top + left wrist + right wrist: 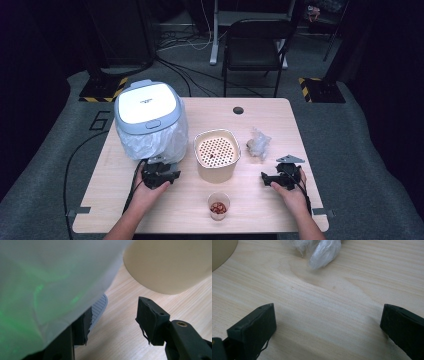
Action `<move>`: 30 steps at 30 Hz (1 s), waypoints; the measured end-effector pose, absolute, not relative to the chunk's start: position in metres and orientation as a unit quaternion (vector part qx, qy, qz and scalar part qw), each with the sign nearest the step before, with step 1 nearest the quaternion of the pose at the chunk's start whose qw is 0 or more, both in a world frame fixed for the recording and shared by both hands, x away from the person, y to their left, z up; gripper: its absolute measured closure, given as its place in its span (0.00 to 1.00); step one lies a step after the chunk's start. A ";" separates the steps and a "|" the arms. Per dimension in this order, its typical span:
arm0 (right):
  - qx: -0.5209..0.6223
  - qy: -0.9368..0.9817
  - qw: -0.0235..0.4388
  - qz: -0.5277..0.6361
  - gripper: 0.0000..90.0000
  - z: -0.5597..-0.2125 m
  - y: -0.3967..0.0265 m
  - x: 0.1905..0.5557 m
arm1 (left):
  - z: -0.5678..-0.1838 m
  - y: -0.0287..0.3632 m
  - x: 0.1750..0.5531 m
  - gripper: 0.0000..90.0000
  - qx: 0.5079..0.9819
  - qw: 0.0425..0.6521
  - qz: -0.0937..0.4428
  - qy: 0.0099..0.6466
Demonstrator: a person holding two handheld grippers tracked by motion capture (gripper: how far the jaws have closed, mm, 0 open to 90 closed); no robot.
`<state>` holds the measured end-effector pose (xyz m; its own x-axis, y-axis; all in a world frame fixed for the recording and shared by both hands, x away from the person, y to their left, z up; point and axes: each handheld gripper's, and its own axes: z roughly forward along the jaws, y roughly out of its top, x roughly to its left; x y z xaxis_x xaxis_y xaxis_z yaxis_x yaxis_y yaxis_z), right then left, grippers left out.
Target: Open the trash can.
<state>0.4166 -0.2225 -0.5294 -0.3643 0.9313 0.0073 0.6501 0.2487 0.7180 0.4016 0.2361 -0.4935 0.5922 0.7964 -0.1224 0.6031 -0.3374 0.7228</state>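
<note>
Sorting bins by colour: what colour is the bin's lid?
White, with a grey-blue rim; the bin's lid shows best in the high view.

Each bare-armed hand carries a black two-jawed tool [159, 174] with screw holes and trailing black cable.

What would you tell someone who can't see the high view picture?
Two hands rest black grippers, left and right, on a pale wooden table, beside a lidded white bin, a cream perforated tub and a small cup.
</note>
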 end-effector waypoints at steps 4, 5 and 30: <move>0.519 0.761 0.215 0.324 0.00 -0.529 -0.223 0.416 | -0.495 0.236 0.401 0.52 0.800 0.390 0.120 0.441; 0.519 0.761 0.215 0.324 0.00 -0.529 -0.222 0.416 | -0.495 0.239 0.402 0.53 0.809 0.378 0.128 0.432; 0.519 0.761 0.215 0.324 0.00 -0.529 -0.222 0.416 | -0.517 0.232 0.393 0.59 0.801 0.399 0.156 0.418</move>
<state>0.4163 -0.2225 -0.5294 -0.3690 0.9294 0.0091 0.6502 0.2512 0.7170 0.3931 0.2324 -0.5169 0.6014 0.7945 -0.0843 0.5457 -0.3314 0.7697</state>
